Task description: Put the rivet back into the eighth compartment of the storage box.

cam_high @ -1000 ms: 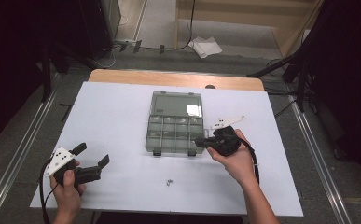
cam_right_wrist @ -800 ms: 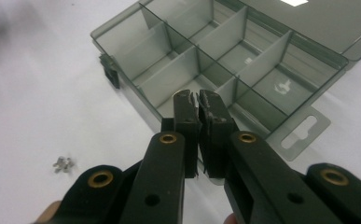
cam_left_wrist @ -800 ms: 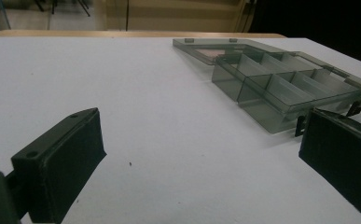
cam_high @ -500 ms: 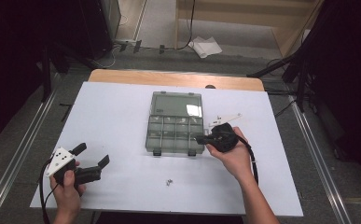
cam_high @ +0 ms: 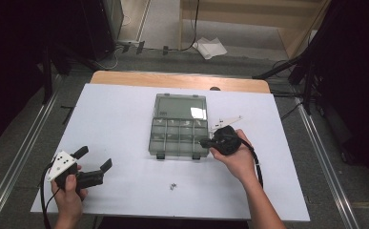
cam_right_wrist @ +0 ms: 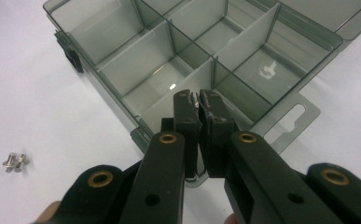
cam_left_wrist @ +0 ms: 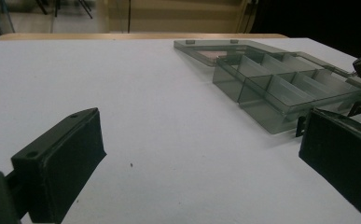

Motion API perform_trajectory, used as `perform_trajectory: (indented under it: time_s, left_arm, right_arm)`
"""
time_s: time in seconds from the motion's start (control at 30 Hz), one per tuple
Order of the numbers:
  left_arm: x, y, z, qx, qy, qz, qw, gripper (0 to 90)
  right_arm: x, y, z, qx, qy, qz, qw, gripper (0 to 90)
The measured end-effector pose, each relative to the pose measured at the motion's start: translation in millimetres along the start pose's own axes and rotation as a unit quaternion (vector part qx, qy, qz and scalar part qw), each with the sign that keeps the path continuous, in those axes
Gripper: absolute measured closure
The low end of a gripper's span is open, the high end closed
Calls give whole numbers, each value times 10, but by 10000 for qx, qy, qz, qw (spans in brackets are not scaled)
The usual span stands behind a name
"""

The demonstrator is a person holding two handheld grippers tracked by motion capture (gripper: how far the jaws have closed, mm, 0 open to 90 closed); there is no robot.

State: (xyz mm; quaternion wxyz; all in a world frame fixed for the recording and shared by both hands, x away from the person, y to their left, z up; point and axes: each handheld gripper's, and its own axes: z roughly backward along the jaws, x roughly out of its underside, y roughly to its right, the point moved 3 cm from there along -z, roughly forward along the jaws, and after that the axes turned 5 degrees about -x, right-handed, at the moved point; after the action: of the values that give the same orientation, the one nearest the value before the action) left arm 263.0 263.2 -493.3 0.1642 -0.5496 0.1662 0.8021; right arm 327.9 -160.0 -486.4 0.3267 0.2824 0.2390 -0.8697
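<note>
Your right gripper [cam_right_wrist: 198, 100] pinches a small screw [cam_right_wrist: 197, 99] between its tips, just above the compartment box [cam_right_wrist: 122, 70]; your left gripper [cam_high: 92, 164] gapes open.

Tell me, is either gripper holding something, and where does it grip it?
The right gripper pinches a small shiny part between its jaw tips, above the box; which part of it cannot be told. The left gripper is open, holding nothing.

Smoky grey organizer box [cam_high: 179, 125], white table [cam_high: 115, 114]
</note>
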Motion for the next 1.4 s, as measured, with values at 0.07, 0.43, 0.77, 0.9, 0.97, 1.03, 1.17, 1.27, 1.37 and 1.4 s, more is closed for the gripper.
perform_trajectory:
  time_s: [0.07, 0.43, 0.77, 0.9, 0.97, 1.03, 1.17, 1.27, 1.37, 1.4]
  left_arm:
    - [2, 2, -2, 9, 9, 7, 10000, 0]
    - [2, 1, -6, 11, -5, -8, 10000, 0]
    - [2, 0, -4, 29, -10, -15, 10000, 0]
    - [1, 7, -5, 50, -27, -57, 10000, 0]
    - [1, 10, -4, 51, -32, -69, 10000, 0]
    - [0, 13, -2, 52, -39, -77, 9999, 0]
    - [-2, 11, 3, 41, -13, -79, 10000, 0]
    - [-7, -2, 21, 24, 8, -97, 10000, 0]
    - [-5, -14, 27, 10, 17, -101, 9999, 0]
    - [-5, -18, 28, 13, 13, -104, 9999, 0]
  right_arm:
    - [-1, 4, -11, -8, -64, -17, 10000, 875]
    - [-8, -35, 59, -96, 141, -27, 9999, 613]
    - [29, -264, 90, -105, 77, 261, 9996, 237]
    - [67, -331, 77, -221, 31, 314, 9993, 134]
    - [92, -371, 67, -227, -9, 370, 9991, 95]
    - [108, -407, 53, -251, -38, 348, 9991, 26]
    - [138, -488, 49, -261, -95, 443, 9986, 0]
    - [164, -546, 44, -293, -103, 390, 9988, 0]
    - [194, -593, 17, -323, -136, 395, 9986, 0]
    - [201, -611, 4, -307, -148, 402, 9986, 0]
